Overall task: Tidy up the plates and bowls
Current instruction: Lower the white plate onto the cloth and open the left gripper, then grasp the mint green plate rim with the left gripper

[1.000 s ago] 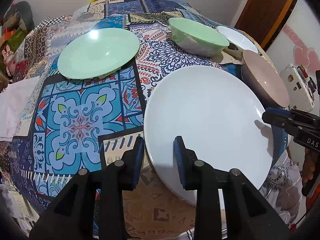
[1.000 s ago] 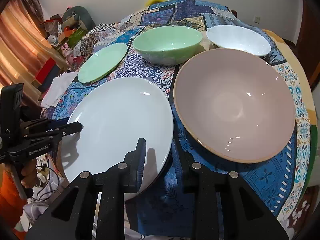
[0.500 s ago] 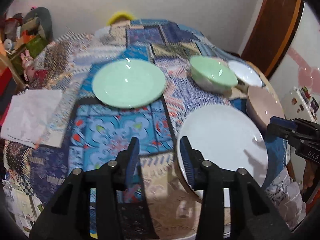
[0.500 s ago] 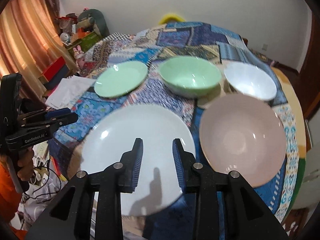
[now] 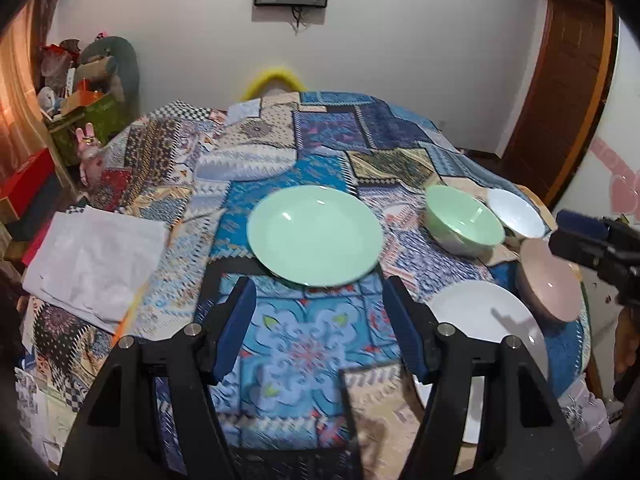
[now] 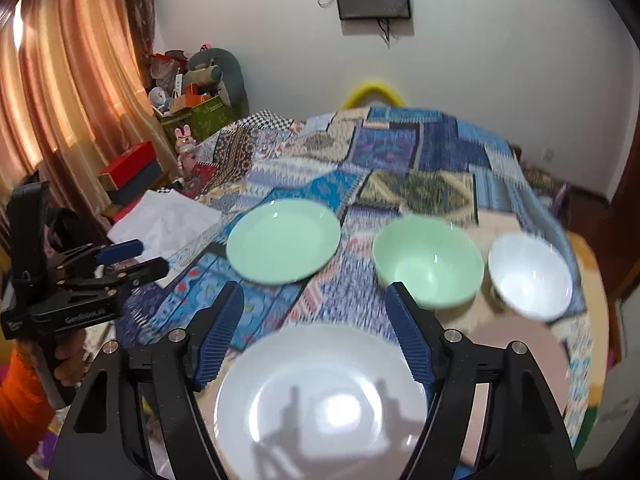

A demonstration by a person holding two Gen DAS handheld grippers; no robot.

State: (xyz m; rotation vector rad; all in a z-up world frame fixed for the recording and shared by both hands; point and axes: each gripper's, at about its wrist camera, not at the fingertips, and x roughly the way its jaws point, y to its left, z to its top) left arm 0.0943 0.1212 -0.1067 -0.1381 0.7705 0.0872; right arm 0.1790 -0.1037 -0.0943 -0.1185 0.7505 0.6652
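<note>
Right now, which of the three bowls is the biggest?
The pink bowl, beside the white plate; the green bowl and the white bowl are clearly smaller.

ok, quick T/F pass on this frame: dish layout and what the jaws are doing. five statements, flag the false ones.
1. The green plate lies flat on the patterned cloth. True.
2. The green bowl is stacked inside the white bowl. False: they stand side by side, each on the cloth.
3. The left gripper is clamped on the white plate. False: its jaws are opening with nothing between them; the plate lies off to its right.
4. The right gripper holds nothing; its jaws are opening above the white plate. True.
5. The pink bowl sits left of the green plate. False: it is at the right edge, beside the white plate.
</note>
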